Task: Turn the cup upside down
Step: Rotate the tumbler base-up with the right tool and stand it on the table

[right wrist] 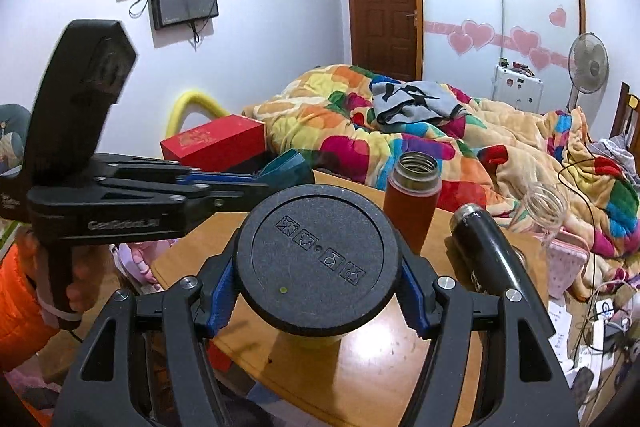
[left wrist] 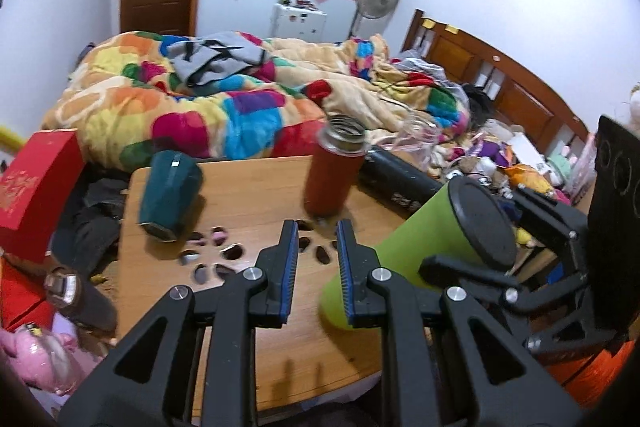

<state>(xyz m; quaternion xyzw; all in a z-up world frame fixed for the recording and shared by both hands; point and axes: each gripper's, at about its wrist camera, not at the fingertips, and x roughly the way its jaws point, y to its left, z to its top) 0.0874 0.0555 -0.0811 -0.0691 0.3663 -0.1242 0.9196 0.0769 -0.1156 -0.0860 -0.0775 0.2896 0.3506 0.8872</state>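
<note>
A lime-green cup [left wrist: 404,247] with a black base [right wrist: 318,259] is tilted, base up, over the wooden table [left wrist: 256,195]. My right gripper [right wrist: 316,293] is shut on the cup near its base; in the left wrist view the right gripper [left wrist: 472,267] comes in from the right. My left gripper [left wrist: 317,259] is open and empty, just left of the cup's lower end. In the right wrist view the left gripper [right wrist: 224,183] reaches in from the left. The cup's mouth is hidden.
On the table stand a dark teal cup [left wrist: 168,195] upside down, a red open flask [left wrist: 334,171] and a lying black bottle [right wrist: 486,251]. A clear glass [right wrist: 544,211] sits at the far edge. A red box [left wrist: 36,187] and a cluttered bed [left wrist: 240,99] lie beyond.
</note>
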